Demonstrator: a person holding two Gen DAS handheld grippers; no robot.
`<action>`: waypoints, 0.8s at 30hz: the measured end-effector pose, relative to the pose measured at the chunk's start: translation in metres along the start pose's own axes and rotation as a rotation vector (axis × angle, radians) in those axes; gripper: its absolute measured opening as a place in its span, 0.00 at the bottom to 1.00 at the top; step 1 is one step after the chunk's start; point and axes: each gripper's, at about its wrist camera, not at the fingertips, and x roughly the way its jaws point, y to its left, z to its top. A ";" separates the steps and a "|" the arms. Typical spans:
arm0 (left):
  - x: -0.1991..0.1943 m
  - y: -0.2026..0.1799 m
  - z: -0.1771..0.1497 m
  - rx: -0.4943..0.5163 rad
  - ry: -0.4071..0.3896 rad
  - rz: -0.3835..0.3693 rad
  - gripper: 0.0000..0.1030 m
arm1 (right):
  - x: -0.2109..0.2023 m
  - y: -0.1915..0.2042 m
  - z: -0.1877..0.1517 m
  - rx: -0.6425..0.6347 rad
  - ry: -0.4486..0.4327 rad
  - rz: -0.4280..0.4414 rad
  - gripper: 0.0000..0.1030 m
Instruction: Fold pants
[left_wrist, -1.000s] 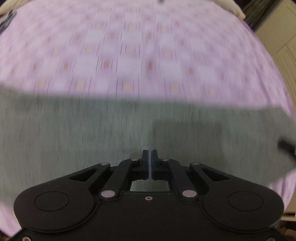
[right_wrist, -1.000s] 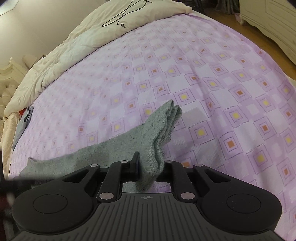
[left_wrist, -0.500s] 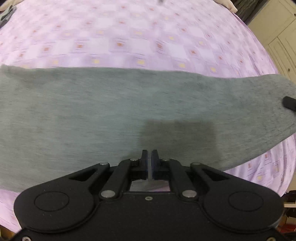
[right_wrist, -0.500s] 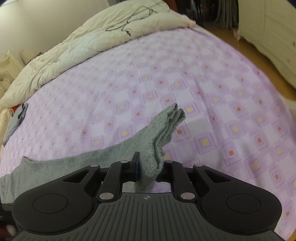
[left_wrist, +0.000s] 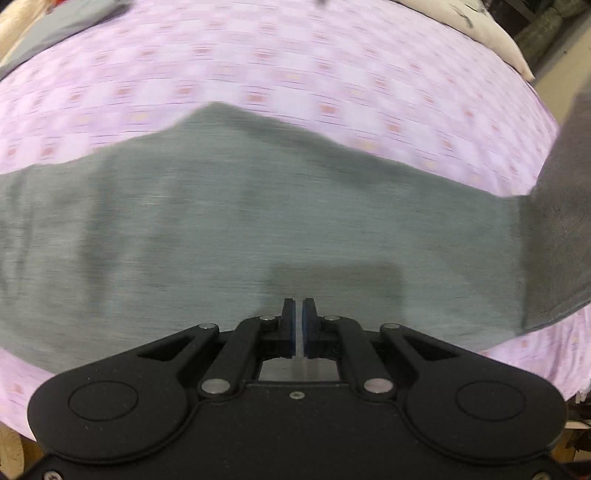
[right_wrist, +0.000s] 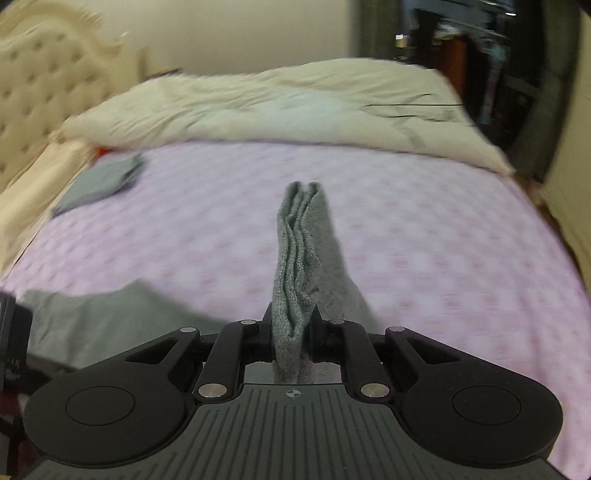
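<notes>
While the grey pants (left_wrist: 258, 236) are spread flat over the purple patterned bed sheet (left_wrist: 295, 62), directly ahead of the left tongs (left_wrist: 299, 317), one end of the garment is gripped by the right tongs (right_wrist: 291, 332). In the left wrist view, the two fingers of the left tongs are seen almost pressed together, with only a thin slit between the blue pads (left_wrist: 306, 321); whether any fabric is pinched there cannot be told, since the cloth lies close under and beyond the tips. To the right of these tongs, a darker fold of the pants is seen lifted off the sheet and rising toward the upper edge of the view. In the right wrist view, a bunched, layered edge of the pants (right_wrist: 299, 258) is clamped between the closed fingers, and it stands upright from the tongs, with its top above the sheet. Another part of the same garment is seen lying on the sheet to the lower left of the right tongs. Farther ahead of these tongs, a cream duvet (right_wrist: 288, 107) is heaped across the far side of the bed, a tufted headboard (right_wrist: 40, 85) is visible at the far left, and a small folded grey garment (right_wrist: 99, 181) rests on the sheet near it. Both views are smeared by motion blur.
</notes>
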 end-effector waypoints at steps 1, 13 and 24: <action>-0.003 0.013 -0.001 -0.007 -0.003 0.005 0.09 | 0.015 0.022 -0.005 -0.021 0.023 0.020 0.14; -0.033 0.090 -0.010 -0.044 -0.031 0.062 0.09 | 0.146 0.161 -0.072 -0.232 0.187 0.025 0.30; -0.021 0.042 0.022 -0.018 -0.061 -0.014 0.09 | 0.096 0.121 -0.066 -0.039 0.150 0.290 0.40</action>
